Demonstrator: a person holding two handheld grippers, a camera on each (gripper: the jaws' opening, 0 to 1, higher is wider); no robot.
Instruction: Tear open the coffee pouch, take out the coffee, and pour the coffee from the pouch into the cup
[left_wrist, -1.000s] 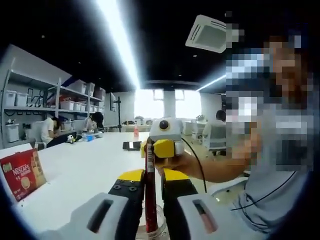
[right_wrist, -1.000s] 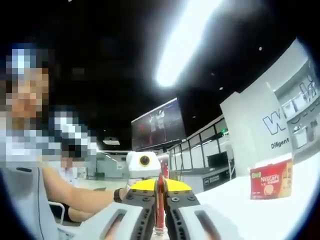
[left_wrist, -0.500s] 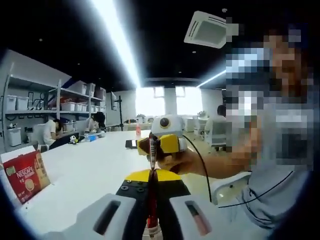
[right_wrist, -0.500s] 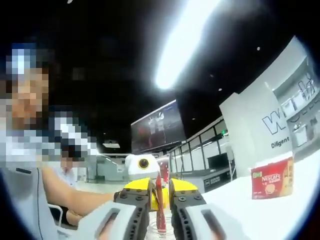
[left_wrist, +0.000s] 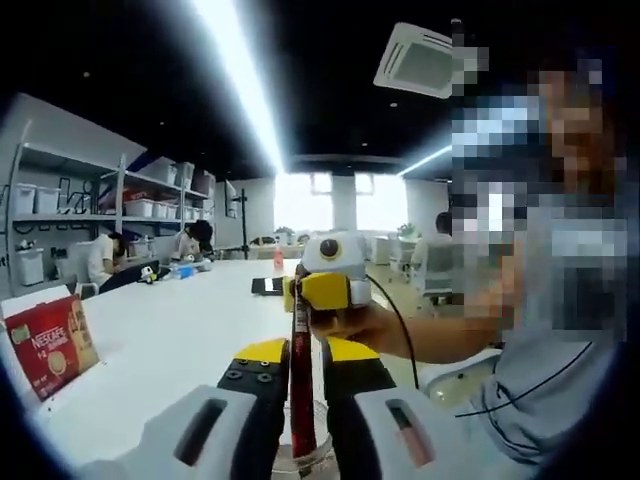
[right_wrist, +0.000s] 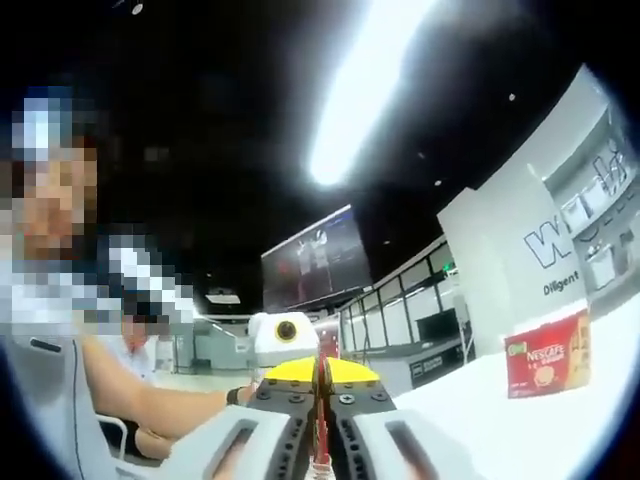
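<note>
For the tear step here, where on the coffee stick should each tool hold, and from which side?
The coffee stick stands upright, thin and flat, above a clear cup. Best pinched across its flat faces: the left tool on the body, coming from below, and the right tool at the top edge from the opposite side. That seems to be roughly how both grip it now.

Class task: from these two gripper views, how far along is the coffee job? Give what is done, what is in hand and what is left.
Done: a coffee pouch is out of the red box on the table and held upright. In hand: the left gripper and right gripper both clamp it, above a clear cup. Whether the top is torn yet cannot be told. Left: pouring into the cup.
</note>
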